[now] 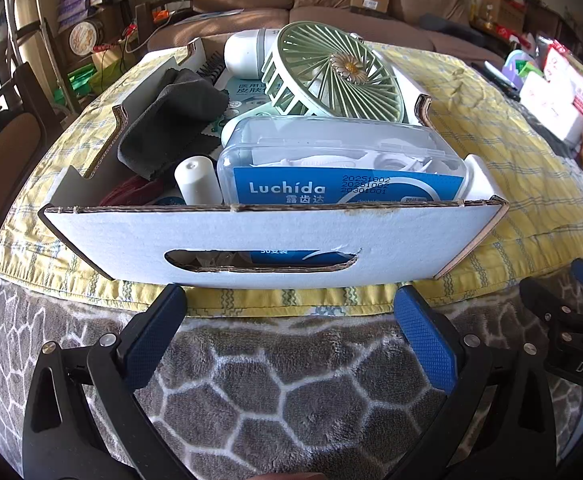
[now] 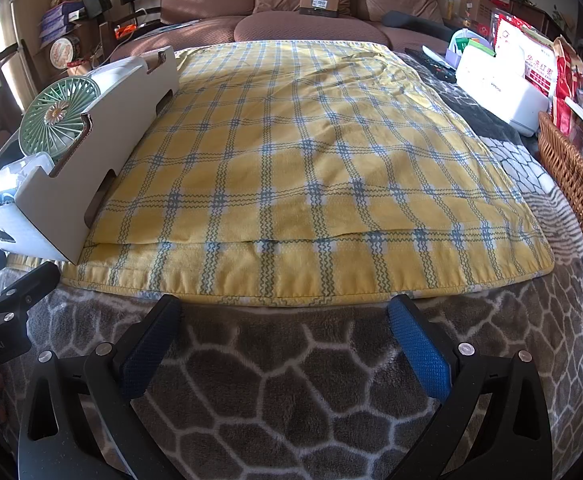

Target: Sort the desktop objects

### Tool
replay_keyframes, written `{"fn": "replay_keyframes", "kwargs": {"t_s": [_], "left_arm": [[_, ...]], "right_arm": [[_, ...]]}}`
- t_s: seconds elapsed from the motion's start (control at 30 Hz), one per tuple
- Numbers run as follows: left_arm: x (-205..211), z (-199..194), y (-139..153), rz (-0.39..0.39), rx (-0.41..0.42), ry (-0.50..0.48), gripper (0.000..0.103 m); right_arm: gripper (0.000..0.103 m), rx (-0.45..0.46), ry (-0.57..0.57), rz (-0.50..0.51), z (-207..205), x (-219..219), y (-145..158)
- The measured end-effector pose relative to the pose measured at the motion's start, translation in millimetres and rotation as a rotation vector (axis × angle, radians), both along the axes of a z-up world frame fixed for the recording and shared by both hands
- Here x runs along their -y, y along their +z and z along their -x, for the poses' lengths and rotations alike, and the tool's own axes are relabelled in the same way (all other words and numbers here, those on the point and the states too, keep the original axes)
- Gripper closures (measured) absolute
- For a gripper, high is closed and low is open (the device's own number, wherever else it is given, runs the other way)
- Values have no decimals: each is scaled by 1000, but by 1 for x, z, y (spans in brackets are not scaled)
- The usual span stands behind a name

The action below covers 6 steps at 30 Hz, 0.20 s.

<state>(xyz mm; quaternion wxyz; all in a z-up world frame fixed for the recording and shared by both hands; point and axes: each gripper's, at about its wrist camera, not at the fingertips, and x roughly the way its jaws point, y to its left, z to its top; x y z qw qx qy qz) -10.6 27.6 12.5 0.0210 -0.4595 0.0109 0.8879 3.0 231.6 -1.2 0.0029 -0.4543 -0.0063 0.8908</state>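
So, where things are: the white cardboard box [image 1: 275,236] sits right in front of the left gripper [image 1: 291,336], just past its jaws, on the yellow and blue checked cloth [image 2: 311,152].
Left jaws: wide open, holding nothing, over the grey fuzzy blanket with white lines [image 1: 291,392].
Right jaws: the right gripper [image 2: 287,340] is wide open too, and holds nothing.
Box from the right side: it lies far off to the left of the right jaws.
In the box, near the left jaws: a clear plastic case with a blue Luchida label [image 1: 343,164] and a small white round bottle [image 1: 196,180] just left of it.
Further from the jaws: a green round fan with a daisy in the middle [image 1: 331,72], a dark grey folded cloth [image 1: 171,128], and a white rounded thing [image 1: 247,52] at the back.
Cloth ahead of the right jaws: nothing lies on it.
Done so far: it looks like the things are all in the box already.
Left to do: maybe nothing, or maybe the things get taken out. I cannot tell which.
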Motion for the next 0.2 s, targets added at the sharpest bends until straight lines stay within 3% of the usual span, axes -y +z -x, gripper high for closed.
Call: {"fn": "replay_keyframes", "kwargs": {"t_s": [0.2], "left_arm": [[0, 0, 0, 1, 0, 0, 0]], "right_arm": [[0, 0, 0, 0, 0, 0, 0]]}}
